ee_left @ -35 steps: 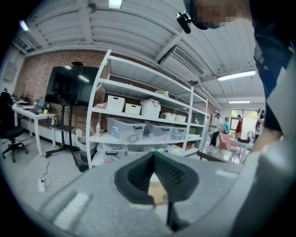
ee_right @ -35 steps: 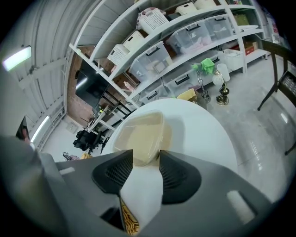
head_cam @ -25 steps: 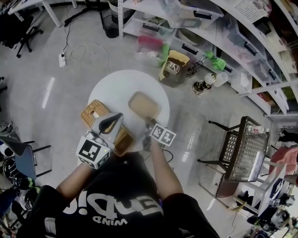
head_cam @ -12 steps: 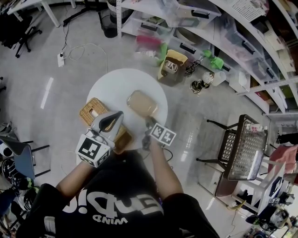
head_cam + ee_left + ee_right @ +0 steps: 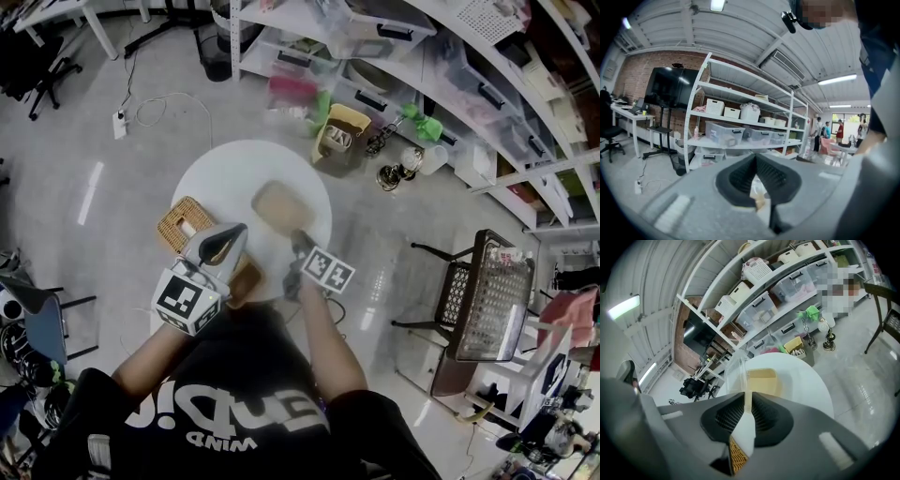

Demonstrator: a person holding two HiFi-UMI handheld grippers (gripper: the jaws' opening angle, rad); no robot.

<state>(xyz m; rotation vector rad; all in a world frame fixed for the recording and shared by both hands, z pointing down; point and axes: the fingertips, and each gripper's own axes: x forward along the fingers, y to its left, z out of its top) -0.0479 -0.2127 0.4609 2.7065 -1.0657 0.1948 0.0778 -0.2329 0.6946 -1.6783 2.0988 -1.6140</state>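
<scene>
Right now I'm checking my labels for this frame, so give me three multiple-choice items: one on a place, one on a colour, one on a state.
1. Where is the box?
A. on a shelf
B. on the round table
C. on the chair

2. What colour is the table?
A. white
B. black
C. green

3. How is the right gripper?
A. fingers wide apart, empty
B. shut on a cable
C. shut on the lid

Key: 1 B, the head view shows the box on the tabletop; 2 A, the top is plain white; 3 C, the right gripper view shows the fingers pinching the clear lid's edge.
</scene>
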